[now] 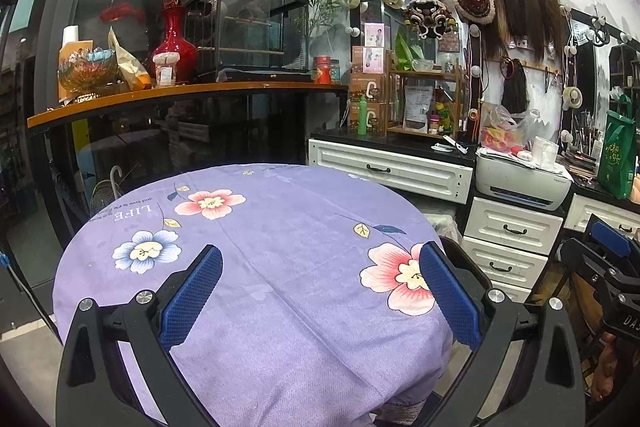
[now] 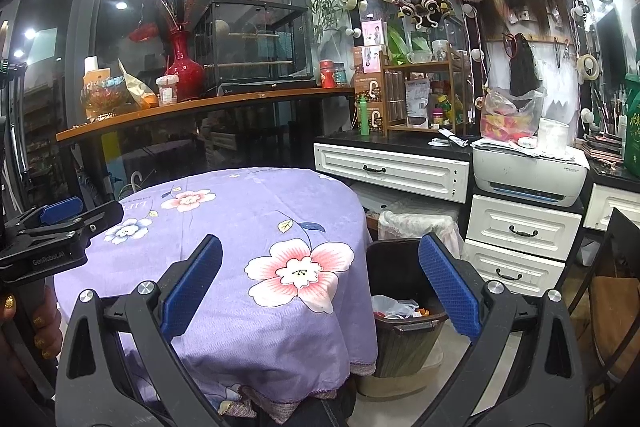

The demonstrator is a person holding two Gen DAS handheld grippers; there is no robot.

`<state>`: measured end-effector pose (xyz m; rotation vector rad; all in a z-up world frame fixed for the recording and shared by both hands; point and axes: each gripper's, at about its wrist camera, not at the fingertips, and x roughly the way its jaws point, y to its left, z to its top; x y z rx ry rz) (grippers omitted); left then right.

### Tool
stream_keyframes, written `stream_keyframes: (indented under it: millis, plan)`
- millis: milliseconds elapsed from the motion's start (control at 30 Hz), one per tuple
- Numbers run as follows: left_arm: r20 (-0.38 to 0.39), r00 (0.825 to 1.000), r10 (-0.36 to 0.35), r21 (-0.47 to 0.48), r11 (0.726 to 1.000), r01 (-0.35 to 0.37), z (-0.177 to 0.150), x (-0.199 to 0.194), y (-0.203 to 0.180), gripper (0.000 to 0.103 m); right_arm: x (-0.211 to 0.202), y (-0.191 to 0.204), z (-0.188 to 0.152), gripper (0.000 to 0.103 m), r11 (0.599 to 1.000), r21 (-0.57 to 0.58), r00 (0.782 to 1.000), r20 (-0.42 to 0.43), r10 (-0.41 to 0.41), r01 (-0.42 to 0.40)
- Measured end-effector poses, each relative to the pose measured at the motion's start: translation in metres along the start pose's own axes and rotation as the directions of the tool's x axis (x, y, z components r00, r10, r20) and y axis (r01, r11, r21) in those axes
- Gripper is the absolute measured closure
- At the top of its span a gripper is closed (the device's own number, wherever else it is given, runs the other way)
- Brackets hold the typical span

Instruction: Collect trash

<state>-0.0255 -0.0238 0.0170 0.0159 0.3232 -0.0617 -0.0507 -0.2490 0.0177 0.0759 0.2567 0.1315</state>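
Observation:
A round table under a purple flowered cloth (image 1: 256, 227) fills the left wrist view, and nothing lies on it. My left gripper (image 1: 320, 259) hangs open over its near half, holding nothing. In the right wrist view the same tablecloth (image 2: 240, 227) sits left of centre. A dark brown trash bin (image 2: 400, 331) stands on the floor at the table's right side, with white plastic and scraps (image 2: 394, 307) inside. My right gripper (image 2: 320, 259) is open and empty, its fingers spanning the table edge and the bin. The left gripper (image 2: 60, 219) also shows at the far left there.
White drawer cabinets (image 2: 520, 227) and a white printer (image 2: 528, 171) stand behind the bin. A wooden shelf (image 1: 180, 95) with a red vase (image 1: 174, 47) and glass case runs behind the table. A dark chair (image 2: 612, 287) is at the right edge. A hand (image 2: 36, 323) holds the left gripper.

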Motion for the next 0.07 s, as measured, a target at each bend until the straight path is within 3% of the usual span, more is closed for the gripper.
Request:
stream_keyframes:
  millis: [67]
  plan:
    - [0.0,1.0,0.002,0.002,1.0,-0.002,-0.0007,0.0008,-0.0005,0.005,0.0008,-0.0003,-0.0005,0.006,1.0,-0.001,1.0,-0.001,0.001,-0.001]
